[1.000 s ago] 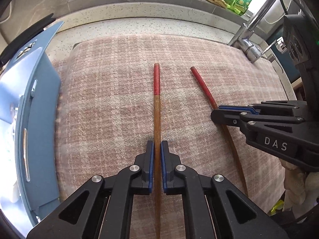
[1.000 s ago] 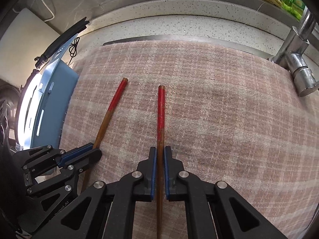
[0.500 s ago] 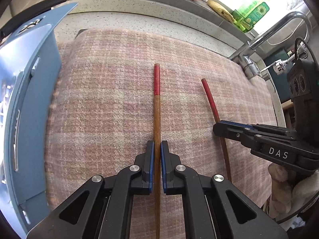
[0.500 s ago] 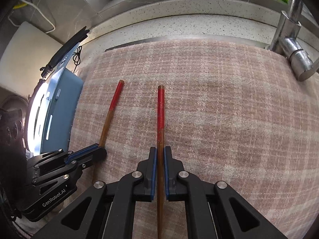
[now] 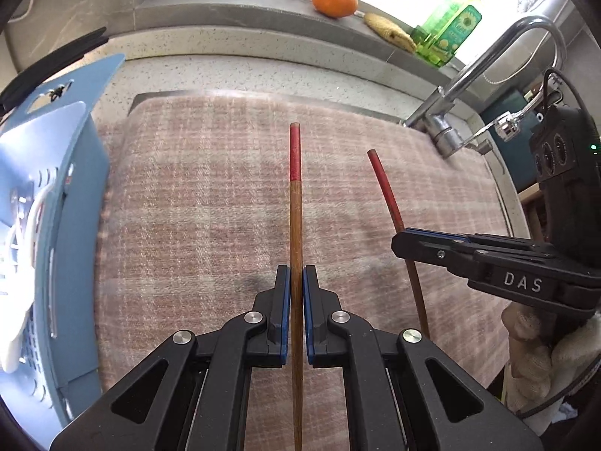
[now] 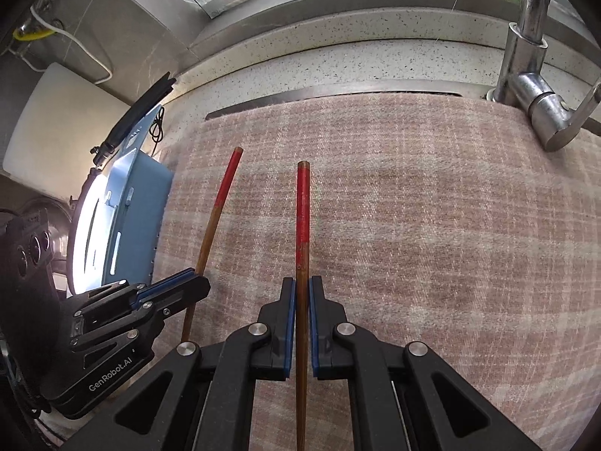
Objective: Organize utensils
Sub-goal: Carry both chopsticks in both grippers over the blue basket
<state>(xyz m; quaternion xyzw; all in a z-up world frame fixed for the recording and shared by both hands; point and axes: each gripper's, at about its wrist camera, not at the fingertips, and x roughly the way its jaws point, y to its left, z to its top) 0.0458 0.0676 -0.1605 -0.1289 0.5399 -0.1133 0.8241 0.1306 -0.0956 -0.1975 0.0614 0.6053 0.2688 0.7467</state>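
Each gripper holds one wooden chopstick with a red end. My left gripper is shut on the left chopstick, which points away above the pink plaid cloth. My right gripper is shut on the right chopstick, also pointing away. In the left wrist view the right gripper comes in from the right with its chopstick. The right wrist view has the left gripper at lower left with its chopstick. A blue utensil basket stands left of the cloth.
A chrome tap rises at the cloth's right rear corner. On the window ledge sit an orange, a yellow sponge and a green bottle. A speckled counter runs behind the cloth. A gloved hand holds the right gripper.
Both grippers have risen a little with their chopsticks and tilted, so more of the ledge and tap shows. The two chopsticks stay side by side, and both grips are unchanged.
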